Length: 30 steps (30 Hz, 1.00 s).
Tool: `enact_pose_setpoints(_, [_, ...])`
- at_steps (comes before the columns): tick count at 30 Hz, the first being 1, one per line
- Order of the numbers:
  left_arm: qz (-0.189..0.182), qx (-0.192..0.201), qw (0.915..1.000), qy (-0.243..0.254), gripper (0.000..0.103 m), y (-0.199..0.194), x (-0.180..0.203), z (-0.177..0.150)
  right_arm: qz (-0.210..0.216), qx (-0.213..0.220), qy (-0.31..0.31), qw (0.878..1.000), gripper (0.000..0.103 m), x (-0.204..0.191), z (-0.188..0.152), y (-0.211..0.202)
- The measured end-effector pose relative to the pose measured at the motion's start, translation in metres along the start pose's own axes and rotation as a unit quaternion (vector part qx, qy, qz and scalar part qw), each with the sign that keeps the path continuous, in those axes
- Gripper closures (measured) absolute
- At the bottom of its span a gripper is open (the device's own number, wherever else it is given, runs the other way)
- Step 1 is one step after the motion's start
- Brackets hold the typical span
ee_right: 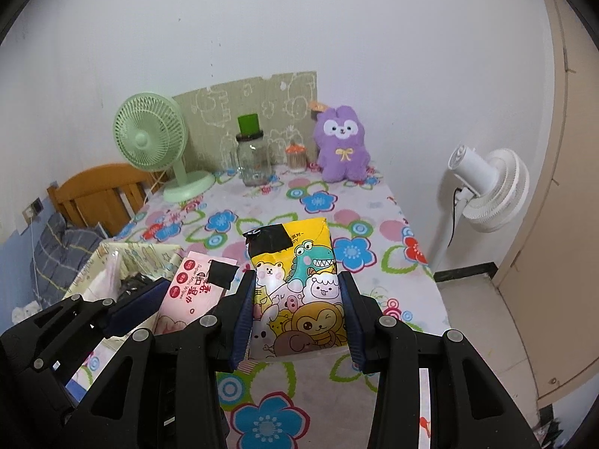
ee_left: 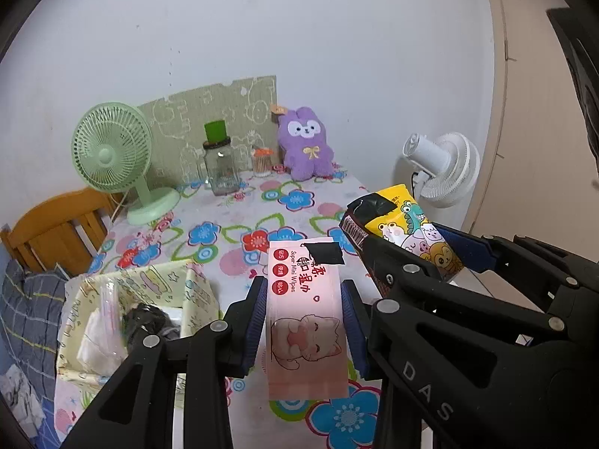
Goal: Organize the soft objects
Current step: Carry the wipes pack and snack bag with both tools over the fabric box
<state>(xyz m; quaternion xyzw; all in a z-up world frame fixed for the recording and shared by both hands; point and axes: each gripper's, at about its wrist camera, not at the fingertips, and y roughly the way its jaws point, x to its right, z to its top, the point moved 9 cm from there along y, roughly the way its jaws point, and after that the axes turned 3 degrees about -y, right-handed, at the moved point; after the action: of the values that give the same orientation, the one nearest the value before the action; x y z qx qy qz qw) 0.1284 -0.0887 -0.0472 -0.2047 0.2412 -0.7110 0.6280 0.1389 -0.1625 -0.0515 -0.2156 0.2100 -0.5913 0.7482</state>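
Observation:
My left gripper is shut on a pink wet-wipes pack with a cat drawing, held above the flowered table. My right gripper is shut on a yellow tissue pack with cartoon animals, also held above the table. In the left wrist view the yellow pack and the right gripper are just to the right. In the right wrist view the pink pack and the left gripper are to the left. A pale patterned fabric box holding soft items stands left of the pink pack; it also shows in the right wrist view.
At the back of the table stand a green desk fan, a glass jar with a green cap, a small cotton-swab tub and a purple plush rabbit. A white floor fan stands right of the table. A wooden chair is at left.

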Motion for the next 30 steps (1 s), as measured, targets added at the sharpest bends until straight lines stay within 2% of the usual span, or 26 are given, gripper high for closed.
enact_pose_setpoints(18, [0.01,0.029,0.9995,-0.007,0.063,-0.022,-0.037,0.007,-0.003,0.023,-0.012,1.0,0.057,-0.039,0.017,-0.016])
enact_pose_setpoints(30, [0.031,0.026,0.9989,-0.022,0.063,-0.014,-0.081,0.007,0.017,0.017,-0.033,0.999,0.057,-0.078,0.027,0.006])
